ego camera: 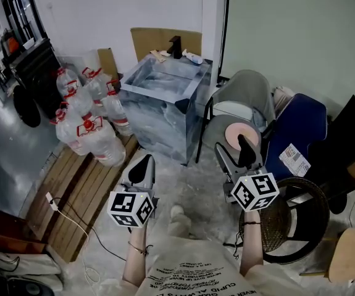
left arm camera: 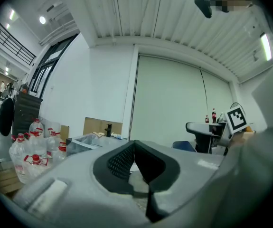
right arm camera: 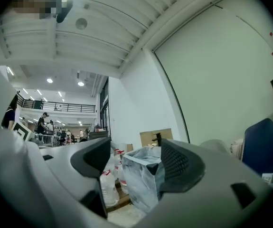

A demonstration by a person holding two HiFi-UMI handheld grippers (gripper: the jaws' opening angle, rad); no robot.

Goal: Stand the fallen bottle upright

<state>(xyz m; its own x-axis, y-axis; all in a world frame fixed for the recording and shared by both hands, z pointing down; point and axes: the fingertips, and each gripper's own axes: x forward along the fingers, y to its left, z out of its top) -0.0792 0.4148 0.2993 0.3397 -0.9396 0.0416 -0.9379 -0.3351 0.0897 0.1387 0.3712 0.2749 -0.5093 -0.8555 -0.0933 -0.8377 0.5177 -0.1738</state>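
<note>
Several large clear water bottles with red caps [ego camera: 86, 123] are piled on a wooden pallet at the left; the front ones [ego camera: 106, 145] look tilted or lying. They also show in the left gripper view [left arm camera: 31, 152] and between the right jaws [right arm camera: 108, 180], far off. My left gripper [ego camera: 145, 164] is held level over the floor, jaws shut [left arm camera: 134, 148] with nothing between them. My right gripper [ego camera: 234, 152] stands open [right arm camera: 135, 161], empty, and points toward the grey block. Neither gripper touches a bottle.
A grey marbled sink block [ego camera: 162, 103] with a black tap stands ahead; a small pale object [ego camera: 193, 57] lies on its far rim. A grey chair [ego camera: 242, 100], a blue seat [ego camera: 296, 131] and a round wicker basket [ego camera: 291, 217] crowd the right. A cable [ego camera: 72, 221] crosses the floor.
</note>
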